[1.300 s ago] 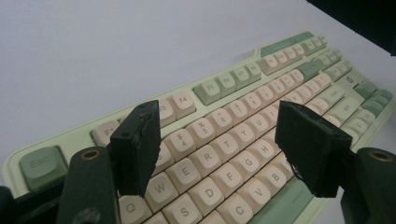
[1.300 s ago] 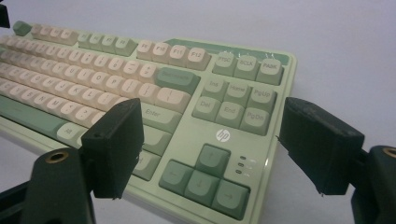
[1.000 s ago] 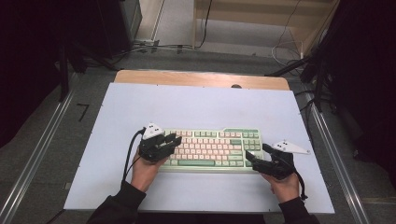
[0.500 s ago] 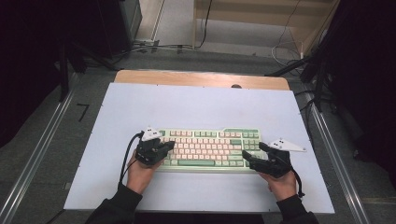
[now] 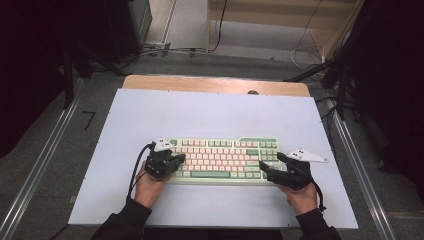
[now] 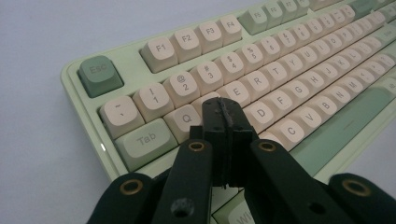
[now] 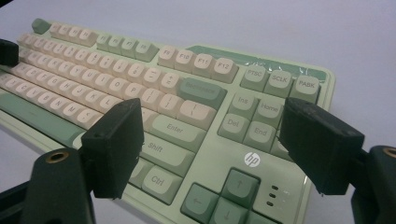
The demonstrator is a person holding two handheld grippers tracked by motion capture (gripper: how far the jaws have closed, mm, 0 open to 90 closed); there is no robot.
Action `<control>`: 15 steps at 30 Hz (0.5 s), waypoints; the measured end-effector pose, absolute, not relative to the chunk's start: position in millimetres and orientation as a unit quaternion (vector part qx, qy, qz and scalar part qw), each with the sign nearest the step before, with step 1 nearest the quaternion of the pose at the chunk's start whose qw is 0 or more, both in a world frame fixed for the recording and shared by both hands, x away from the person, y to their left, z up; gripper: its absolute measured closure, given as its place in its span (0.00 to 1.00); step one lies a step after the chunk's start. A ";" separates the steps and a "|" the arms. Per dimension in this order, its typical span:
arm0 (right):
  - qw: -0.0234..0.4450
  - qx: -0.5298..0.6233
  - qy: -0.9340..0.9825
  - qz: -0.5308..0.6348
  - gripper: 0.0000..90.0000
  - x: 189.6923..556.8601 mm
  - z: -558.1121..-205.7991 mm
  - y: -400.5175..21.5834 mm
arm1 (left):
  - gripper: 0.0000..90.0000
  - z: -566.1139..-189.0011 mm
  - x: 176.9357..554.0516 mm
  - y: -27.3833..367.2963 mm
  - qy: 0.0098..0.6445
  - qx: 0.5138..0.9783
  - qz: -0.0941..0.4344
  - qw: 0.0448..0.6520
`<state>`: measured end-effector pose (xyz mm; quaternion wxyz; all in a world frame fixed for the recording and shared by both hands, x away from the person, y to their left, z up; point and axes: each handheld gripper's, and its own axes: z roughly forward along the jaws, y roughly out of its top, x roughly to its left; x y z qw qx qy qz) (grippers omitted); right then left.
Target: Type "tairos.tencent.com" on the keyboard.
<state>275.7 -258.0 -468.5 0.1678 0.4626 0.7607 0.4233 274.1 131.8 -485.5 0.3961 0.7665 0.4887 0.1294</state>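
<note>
A pale green keyboard (image 5: 225, 157) with cream keys lies across the near middle of the white table top. My left gripper (image 5: 179, 160) rests at the keyboard's left end, its jaws pressed together with nothing between them. In the left gripper view the keyboard (image 6: 280, 70) runs off to the right, and the shut tips of the left gripper (image 6: 223, 109) hover just above the keys near W. My right gripper (image 5: 271, 161) sits at the keyboard's right end. In the right gripper view the right gripper (image 7: 212, 126) stands wide open above the keyboard (image 7: 252, 158), spanning Shift to the End key.
The white table top (image 5: 210, 115) stretches well beyond the keyboard, with a wooden strip (image 5: 215, 84) along its far edge. Metal rails (image 5: 40, 160) run along both sides. Cables (image 5: 165, 49) lie on the floor behind the table.
My left gripper has edged slightly left and toward the person at the keyboard's left end. The right gripper has stayed put.
</note>
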 end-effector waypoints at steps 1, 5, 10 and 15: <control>0.168 0.462 0.761 0.423 0.23 275.7 -468.6 -258.0 | 1.00 -485.6 274.2 132.0 0.489 0.767 0.129 0.396; 0.168 0.462 0.761 0.423 0.23 275.6 -468.7 -258.0 | 1.00 -486.6 274.6 132.0 0.490 0.766 0.128 0.395; 0.167 0.463 0.762 0.421 0.23 275.6 -469.2 -257.8 | 1.00 -487.6 274.9 133.5 0.493 0.763 0.120 0.400; 0.167 0.463 0.762 0.421 0.23 275.5 -469.2 -258.2 | 0.74 -480.5 271.0 134.0 0.482 0.744 0.121 0.446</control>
